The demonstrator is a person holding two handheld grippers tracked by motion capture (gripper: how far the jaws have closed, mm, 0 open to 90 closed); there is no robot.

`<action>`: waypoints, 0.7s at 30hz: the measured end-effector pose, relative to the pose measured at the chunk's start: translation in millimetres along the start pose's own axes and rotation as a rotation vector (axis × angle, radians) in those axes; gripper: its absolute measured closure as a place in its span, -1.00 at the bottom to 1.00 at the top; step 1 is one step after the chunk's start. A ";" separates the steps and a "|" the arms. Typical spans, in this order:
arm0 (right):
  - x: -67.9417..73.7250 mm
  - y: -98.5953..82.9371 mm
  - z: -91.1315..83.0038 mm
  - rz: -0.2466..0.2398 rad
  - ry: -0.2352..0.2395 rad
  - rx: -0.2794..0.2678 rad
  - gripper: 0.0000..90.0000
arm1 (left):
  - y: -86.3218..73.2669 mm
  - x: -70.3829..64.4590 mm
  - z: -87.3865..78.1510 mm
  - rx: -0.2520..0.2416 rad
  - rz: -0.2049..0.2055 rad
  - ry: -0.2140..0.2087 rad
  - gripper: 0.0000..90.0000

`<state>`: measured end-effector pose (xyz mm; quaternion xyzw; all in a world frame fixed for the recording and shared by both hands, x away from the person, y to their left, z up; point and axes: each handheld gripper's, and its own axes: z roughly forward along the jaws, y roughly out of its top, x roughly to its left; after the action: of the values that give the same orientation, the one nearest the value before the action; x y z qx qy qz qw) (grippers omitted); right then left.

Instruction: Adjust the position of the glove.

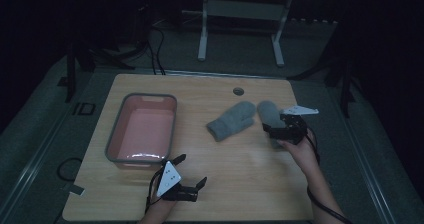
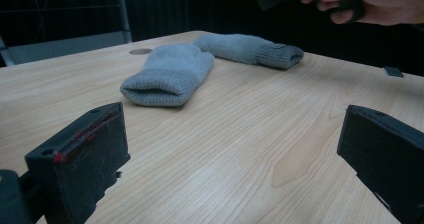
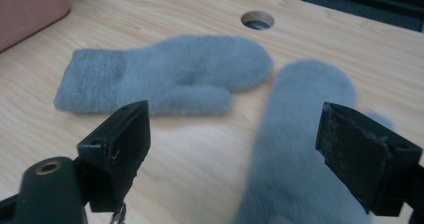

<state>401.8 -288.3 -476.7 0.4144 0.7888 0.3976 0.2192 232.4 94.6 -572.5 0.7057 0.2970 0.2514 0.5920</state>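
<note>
From the high view, the wooden table [image 1: 235,169] carries a pink bin [image 1: 142,129] at about nine o'clock from its middle, and two grey mittens toward two o'clock. The left mitten [image 1: 231,120] lies flat, cuff toward the person. The right mitten [image 1: 270,115] lies just beside it at its three o'clock, partly under the right gripper [image 1: 272,130]. That gripper hovers over the mitten's cuff end, jaws spread — likely lined up for a pick. The left gripper [image 1: 191,171] sits low at six o'clock, near the bin's near corner, jaws released and holding nothing; it seems parked out of the way.

In the left gripper view, the two black jaws stand wide apart with bare wood between them. Ahead at twelve o'clock the left mitten [image 2: 170,74] shows its open cuff, and the right mitten [image 2: 250,49] lies beyond it at one o'clock, the two close or touching at the tips. A hand [image 2: 370,1] comes in at the top right.

In the right gripper view, the jaws are open and empty. The right mitten [image 3: 295,149] runs up between them, blurred, nearer the right jaw, so a closing grip would probably catch it. The left mitten [image 3: 170,76] lies at eleven o'clock, thumb toward the camera, and a round hole [image 3: 257,20] in the table sits at twelve.
</note>
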 end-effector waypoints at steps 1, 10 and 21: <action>0.4 3.1 4.8 -0.001 0.011 0.006 -0.66 | -0.1 0.0 -0.1 -0.002 -0.001 0.000 -0.99; 10.1 24.0 47.3 -0.043 0.053 0.027 -0.60 | 0.0 0.0 0.0 0.000 0.000 0.002 -0.99; 21.1 39.7 95.2 -0.080 0.065 0.064 -0.59 | 0.1 -0.4 0.4 0.001 0.000 0.005 -0.99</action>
<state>473.2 -214.9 -500.9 0.3763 0.8237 0.3763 0.1957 232.3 94.1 -572.4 0.7054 0.2985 0.2531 0.5910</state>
